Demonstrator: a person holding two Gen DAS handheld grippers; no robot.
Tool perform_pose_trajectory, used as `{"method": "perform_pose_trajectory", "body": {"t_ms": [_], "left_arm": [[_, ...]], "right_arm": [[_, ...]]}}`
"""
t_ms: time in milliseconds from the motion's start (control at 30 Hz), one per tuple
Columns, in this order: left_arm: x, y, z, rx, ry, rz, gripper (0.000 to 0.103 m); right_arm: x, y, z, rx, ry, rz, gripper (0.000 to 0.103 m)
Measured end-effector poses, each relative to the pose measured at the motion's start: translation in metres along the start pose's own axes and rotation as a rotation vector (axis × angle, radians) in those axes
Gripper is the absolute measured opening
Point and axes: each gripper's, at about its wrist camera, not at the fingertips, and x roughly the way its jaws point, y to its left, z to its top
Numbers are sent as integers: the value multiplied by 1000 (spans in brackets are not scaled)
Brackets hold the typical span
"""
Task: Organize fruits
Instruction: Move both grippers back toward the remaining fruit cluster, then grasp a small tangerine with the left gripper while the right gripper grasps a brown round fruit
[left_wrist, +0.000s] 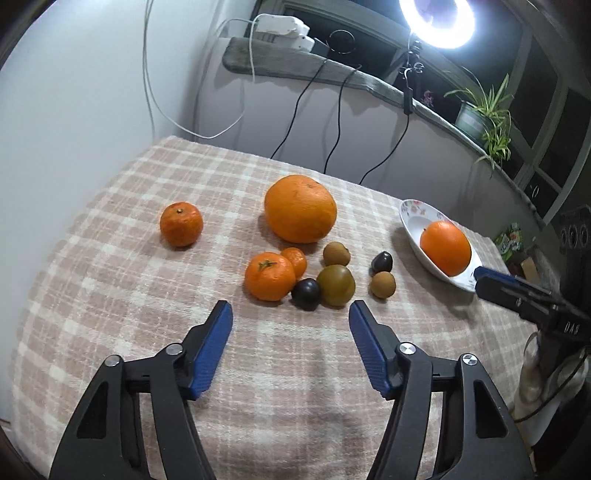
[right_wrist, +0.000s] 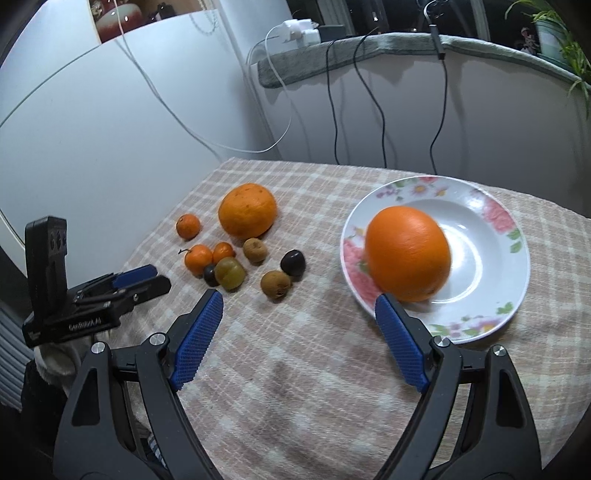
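Note:
A big orange (left_wrist: 300, 208) (right_wrist: 247, 211) lies on the checked cloth. Just in front of it is a cluster: a tangerine (left_wrist: 269, 276), a smaller one (left_wrist: 295, 260), a dark plum (left_wrist: 306, 294), a green-brown plum (left_wrist: 335, 285), two brown longans (left_wrist: 336, 253) (left_wrist: 383, 284) and another dark plum (left_wrist: 381, 262). A lone tangerine (left_wrist: 181, 224) sits to the left. My left gripper (left_wrist: 291, 314) is open just short of the cluster, nothing between its fingers. A second orange (right_wrist: 407, 253) (left_wrist: 445, 247) rests in the floral plate (right_wrist: 491, 236). My right gripper (right_wrist: 299, 299) stands open before the plate, empty.
The table's far edge meets a white wall with hanging cables (left_wrist: 332, 122). A grey-covered ledge (left_wrist: 295, 62) carries chargers, a ring light (left_wrist: 437, 18) and a potted plant (left_wrist: 484, 114). The left gripper's body (right_wrist: 85, 302) shows at the left of the right wrist view.

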Motion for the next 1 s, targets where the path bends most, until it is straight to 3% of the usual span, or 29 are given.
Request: {"method": "perform_pose_trajectory", "body": {"t_ms": [167,333,600,1000], "left_arm": [[6,9,4,-23,14,-18,53],[14,15,9,-40,27,-40,51],[28,23,16,-51,54,-38,44],[44,23,20,-35,91,-23,44]], "right_arm": [[15,10,0,-19,33,14,75],[35,16,1,-28,74,15,57],[62,21,1,-45,116,-16,49],[81,18,6,-24,146,-20,48]]}}
